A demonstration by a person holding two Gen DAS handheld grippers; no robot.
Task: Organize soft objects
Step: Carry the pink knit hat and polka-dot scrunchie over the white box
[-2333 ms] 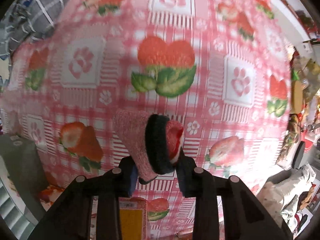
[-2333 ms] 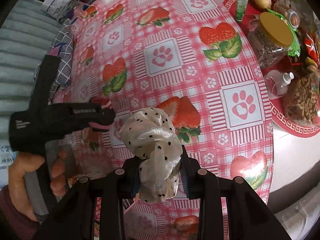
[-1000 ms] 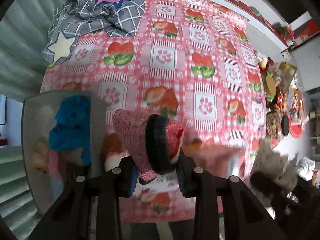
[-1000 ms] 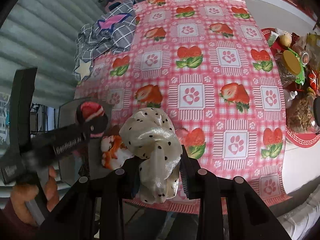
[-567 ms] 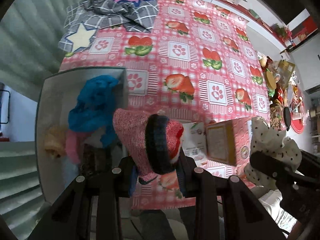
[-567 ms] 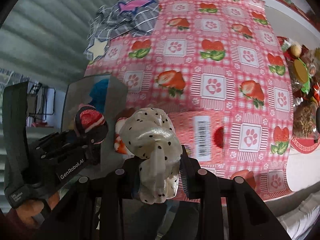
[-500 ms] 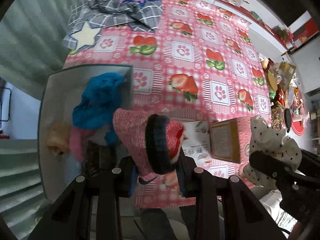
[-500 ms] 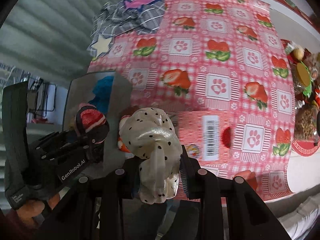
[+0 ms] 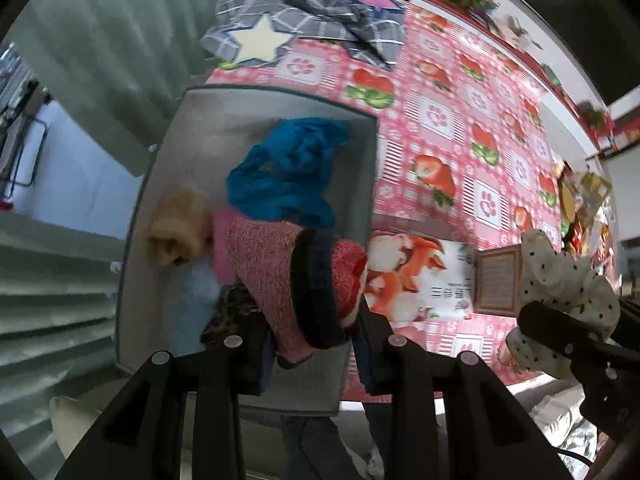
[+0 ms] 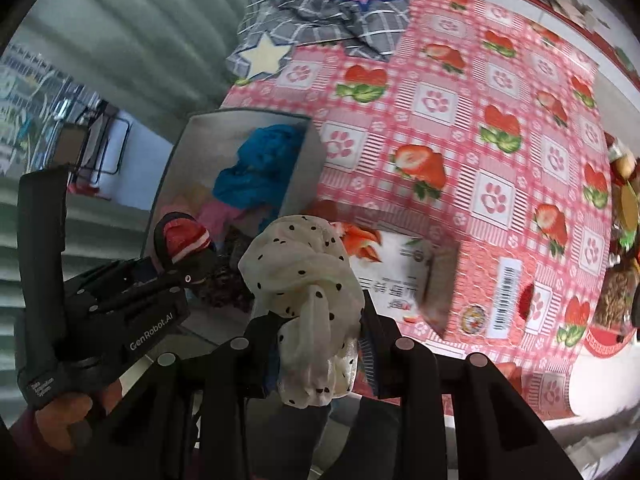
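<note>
The left claw (image 9: 310, 354) is clamped on a knitted sock (image 9: 288, 280), which stands up between its two dark fingers (image 9: 370, 346). The sock is a speckled pink-and-white knit, folded over, with a broad dark navy band and a red tip striped in white; the weave looks coarse and fuzzy. The claw hangs over the near end of a grey fabric bin (image 9: 156, 184), a rectangular box with soft, pale inner walls.

Inside the bin lie a crumpled blue cloth (image 9: 288, 172), a tan fluffy bundle (image 9: 176, 228), a pink piece (image 9: 222, 240) and something dark and mottled (image 9: 232, 312) near the claw; what the last one is cannot be told.

The right claw (image 10: 318, 354) pinches a cream scrunchie (image 10: 304, 280), a puffy ring of thin, glossy fabric scattered with small black dots, its folds spilling above and below the fingers. It hovers over the near edge of the tabletop (image 10: 440, 92), just beside the bin, with the left claw to its left in this view.

The tabletop wears a slick pink checked cover printed with strawberries and paw marks. A flat printed carton (image 10: 400, 276) with a barcode lies on it beside the bin. At the far end sits a rumpled grey checked cloth (image 10: 332, 16) bearing a cream star and a pink fish.
</note>
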